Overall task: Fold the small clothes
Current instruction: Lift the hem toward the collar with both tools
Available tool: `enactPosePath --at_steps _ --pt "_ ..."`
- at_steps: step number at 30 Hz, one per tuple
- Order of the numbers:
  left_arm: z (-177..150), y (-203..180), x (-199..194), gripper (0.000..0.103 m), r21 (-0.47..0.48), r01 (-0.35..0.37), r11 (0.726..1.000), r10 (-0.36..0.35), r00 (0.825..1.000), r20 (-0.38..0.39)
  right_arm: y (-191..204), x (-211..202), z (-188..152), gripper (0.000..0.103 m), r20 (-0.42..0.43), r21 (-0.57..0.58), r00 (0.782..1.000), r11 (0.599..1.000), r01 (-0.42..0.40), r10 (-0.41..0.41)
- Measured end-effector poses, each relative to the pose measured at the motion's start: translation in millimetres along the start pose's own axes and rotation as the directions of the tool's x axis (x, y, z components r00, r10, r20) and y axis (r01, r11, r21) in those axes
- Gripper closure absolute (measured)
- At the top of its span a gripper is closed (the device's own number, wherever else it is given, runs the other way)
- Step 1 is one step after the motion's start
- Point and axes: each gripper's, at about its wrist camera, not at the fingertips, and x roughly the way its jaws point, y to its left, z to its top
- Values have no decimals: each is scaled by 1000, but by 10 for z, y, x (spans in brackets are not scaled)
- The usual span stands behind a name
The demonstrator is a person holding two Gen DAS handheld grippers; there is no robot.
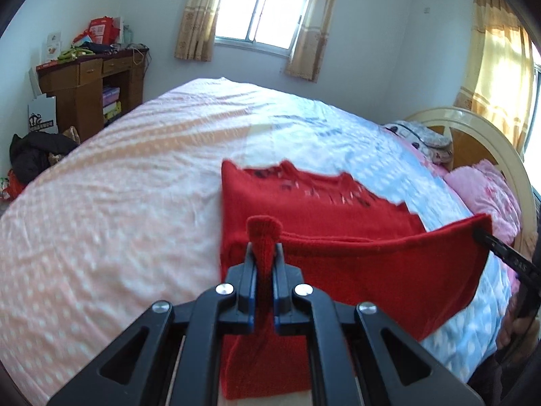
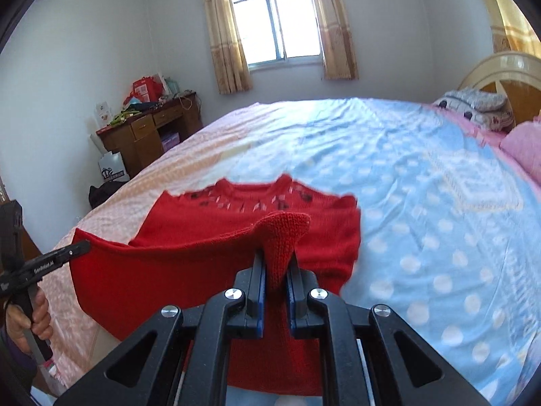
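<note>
A small red knitted sweater (image 1: pixel 321 209) (image 2: pixel 236 233) lies on the bed with its neckline and dark pattern on the far side. Its near hem is lifted off the cover and stretched between both grippers. My left gripper (image 1: pixel 264 247) is shut on the hem's left corner, a tuft of knit sticking up between its pads. My right gripper (image 2: pixel 275 257) is shut on the hem's right corner in the same way. Each gripper shows at the edge of the other's view: the right one (image 1: pixel 487 237), the left one (image 2: pixel 72 250), held by a hand (image 2: pixel 30 318).
The bed's cover is pink-dotted on the left (image 1: pixel 101 203) and blue-dotted on the right (image 2: pixel 422 220). Pillows (image 1: pixel 483 189) and a cream headboard (image 1: pixel 473 125) lie at the right. A cluttered wooden desk (image 1: pixel 91 81) stands by the far wall under a window (image 2: pixel 277 30).
</note>
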Motion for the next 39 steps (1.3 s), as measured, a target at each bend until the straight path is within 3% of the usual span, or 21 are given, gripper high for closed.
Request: enactPosePath --at_steps 9,18,23,28,32,35,37,38,39 --pt "554 10 385 96 -52 -31 998 32 999 17 -86 429 542 94 18 -8 999 999 40 -40" --pt "915 -26 1005 96 -69 -90 994 90 996 -1 -310 1208 993 94 19 39 994 993 108 -108" --pt "890 -75 1430 96 -61 -122 991 120 992 -25 -504 1742 941 95 -23 85 989 986 146 -145" --pt "866 -134 1875 96 -13 -207 978 207 978 -33 -613 2228 703 95 -77 63 975 975 211 -206" --pt "812 -130 2225 96 8 -248 969 247 961 -121 -704 2389 624 94 -127 80 966 968 236 -225" --pt "807 -117 2358 88 16 -277 961 275 942 -194 -791 2473 587 94 -187 108 947 953 285 -262" --pt "803 -129 2368 88 24 -281 960 279 937 -209 -877 2562 550 92 -253 145 929 938 314 -271" --pt "799 -135 2365 88 31 -280 959 280 937 -209 -926 2610 537 82 -286 168 926 938 303 -248" --pt "793 -136 2347 88 32 -278 960 279 938 -207 -952 2619 541 79 -290 182 930 941 286 -227"
